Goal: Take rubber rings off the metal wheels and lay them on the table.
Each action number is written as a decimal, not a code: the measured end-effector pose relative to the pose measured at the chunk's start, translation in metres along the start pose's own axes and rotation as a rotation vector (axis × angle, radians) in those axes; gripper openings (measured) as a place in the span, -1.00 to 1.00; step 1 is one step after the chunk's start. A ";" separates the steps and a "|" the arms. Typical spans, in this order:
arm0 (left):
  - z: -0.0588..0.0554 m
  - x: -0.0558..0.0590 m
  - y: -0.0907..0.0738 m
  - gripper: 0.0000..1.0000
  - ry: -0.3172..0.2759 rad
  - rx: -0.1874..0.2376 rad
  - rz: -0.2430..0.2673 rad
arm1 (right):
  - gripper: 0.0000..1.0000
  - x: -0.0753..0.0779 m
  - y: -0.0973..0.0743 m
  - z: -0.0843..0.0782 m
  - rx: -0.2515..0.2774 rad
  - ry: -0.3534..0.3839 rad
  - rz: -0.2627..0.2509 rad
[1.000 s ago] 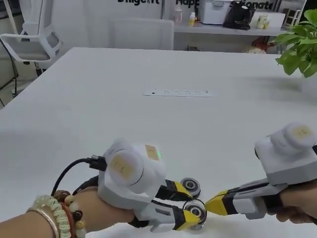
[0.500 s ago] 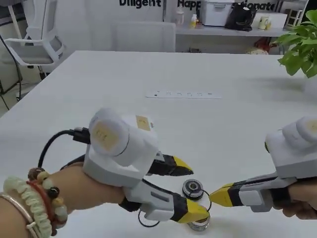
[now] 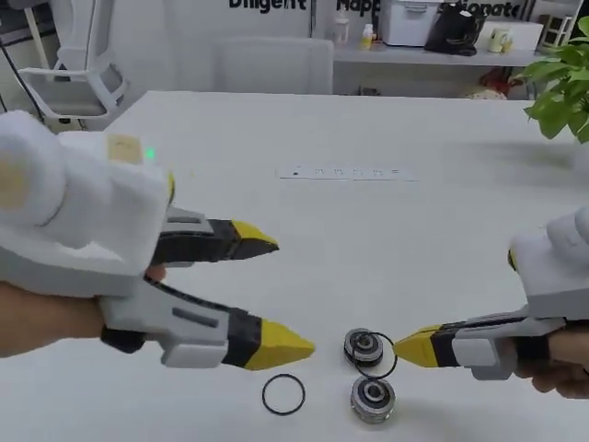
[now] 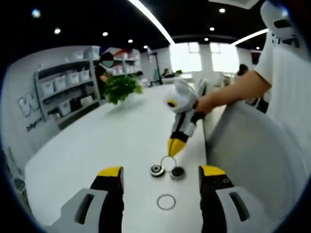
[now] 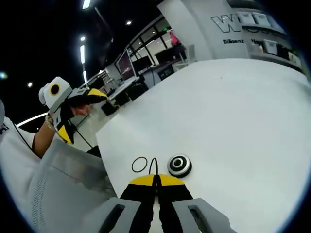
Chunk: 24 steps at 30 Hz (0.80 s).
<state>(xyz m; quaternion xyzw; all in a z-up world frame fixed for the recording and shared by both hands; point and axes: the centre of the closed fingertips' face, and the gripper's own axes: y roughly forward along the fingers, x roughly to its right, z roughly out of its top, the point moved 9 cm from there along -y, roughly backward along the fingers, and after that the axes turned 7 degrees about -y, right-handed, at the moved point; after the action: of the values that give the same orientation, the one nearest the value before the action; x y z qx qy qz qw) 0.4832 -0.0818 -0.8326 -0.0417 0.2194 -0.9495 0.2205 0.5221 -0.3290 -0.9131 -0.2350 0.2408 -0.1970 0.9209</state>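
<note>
Left hand-held gripper (image 3: 294,295) released; right hand-held gripper (image 3: 398,348) pinches rubber ring (image 3: 394,362) beside metal wheels (image 3: 363,346); power strip (image 3: 345,172) beyond.

White table (image 3: 442,230): two wheels (image 3: 363,345), loose ring (image 3: 283,394) (socket strip (image 3: 345,173) beyond)

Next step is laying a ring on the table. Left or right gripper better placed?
Right. The right gripper is shut on a rubber ring beside a metal wheel, low over the table. The left gripper is open, holds nothing and looks raised, further off.
</note>
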 end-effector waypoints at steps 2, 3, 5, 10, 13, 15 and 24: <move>-0.010 0.000 -0.009 0.35 -0.021 -0.011 0.033 | -1.00 -0.001 -0.001 0.002 0.011 -0.005 -0.001; -0.014 0.000 -0.013 0.38 -0.032 -0.012 0.041 | -1.00 -0.001 -0.001 0.002 0.014 -0.006 0.001; -0.022 0.002 -0.020 0.41 -0.058 -0.022 0.058 | -1.00 -0.001 -0.001 0.003 0.017 -0.007 0.000; -0.034 0.009 -0.033 0.45 -0.096 0.018 0.099 | -1.00 -0.005 -0.001 0.006 0.022 -0.031 0.006; -0.041 0.012 -0.035 0.52 -0.127 0.025 0.117 | -1.00 -0.007 -0.001 0.008 0.026 -0.045 0.009; -0.046 0.014 -0.035 0.53 -0.137 0.023 0.125 | -1.00 -0.008 -0.001 0.009 0.029 -0.051 0.013; -0.058 0.023 -0.028 0.53 -0.192 0.034 0.133 | -1.00 -0.014 -0.003 0.019 0.077 -0.074 0.028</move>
<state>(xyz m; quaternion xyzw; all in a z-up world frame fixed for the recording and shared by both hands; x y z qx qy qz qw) 0.4412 -0.0460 -0.8733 -0.1141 0.1835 -0.9280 0.3036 0.5201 -0.3184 -0.8916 -0.2030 0.2020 -0.1842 0.9402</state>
